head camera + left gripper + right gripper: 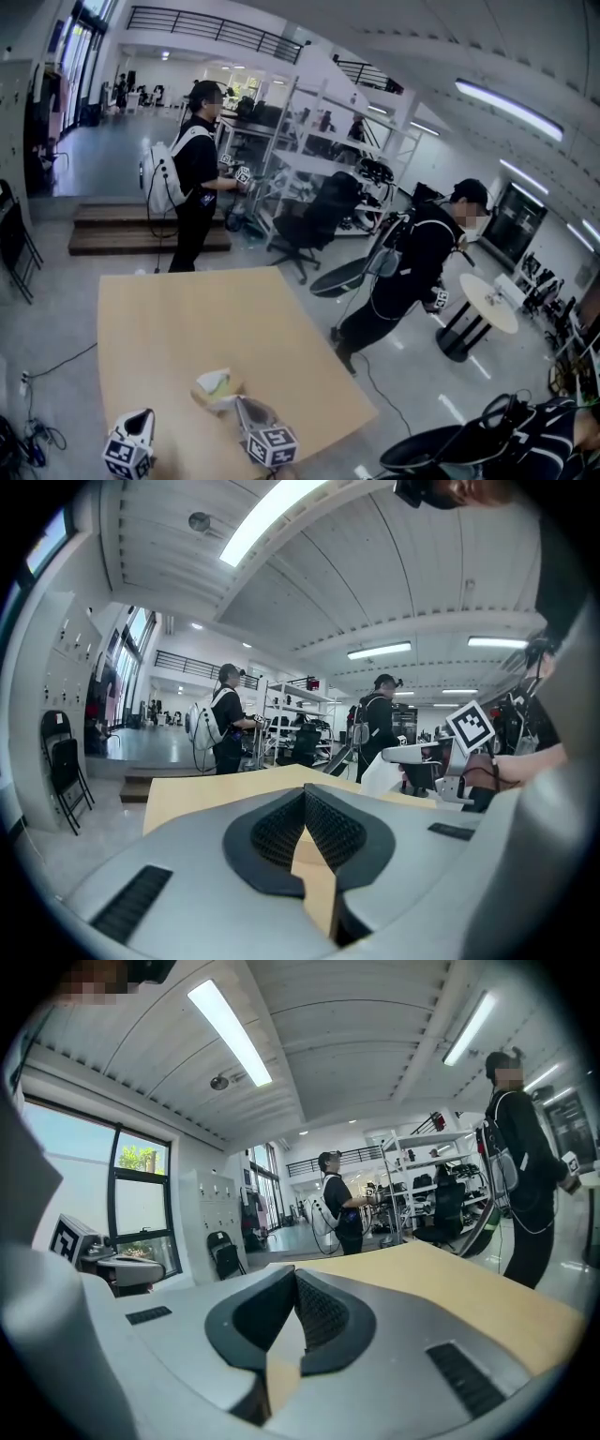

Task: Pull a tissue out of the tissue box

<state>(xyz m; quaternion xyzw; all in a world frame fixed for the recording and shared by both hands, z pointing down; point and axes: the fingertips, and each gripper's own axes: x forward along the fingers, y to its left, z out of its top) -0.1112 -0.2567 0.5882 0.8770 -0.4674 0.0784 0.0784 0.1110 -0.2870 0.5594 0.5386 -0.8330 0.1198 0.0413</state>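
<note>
The tissue box (212,392) sits near the front of the light wooden table (187,319), with a pale tissue (215,381) sticking up out of its top. My right gripper (242,405) is just right of the box with its tips close to it. Its jaws are shut with nothing between them (293,1274). My left gripper (144,414) hovers left of the box, apart from it, also shut and empty (305,794). In the left gripper view a white tissue shape (382,774) shows beside the right gripper's body (422,754).
Beyond the table's far edge one person (197,178) with a white backpack stands by metal shelves (309,141). Another person (412,262) stands at the table's right. A black office chair (314,220), a round white table (487,305) and floor cables (33,412) surround the table.
</note>
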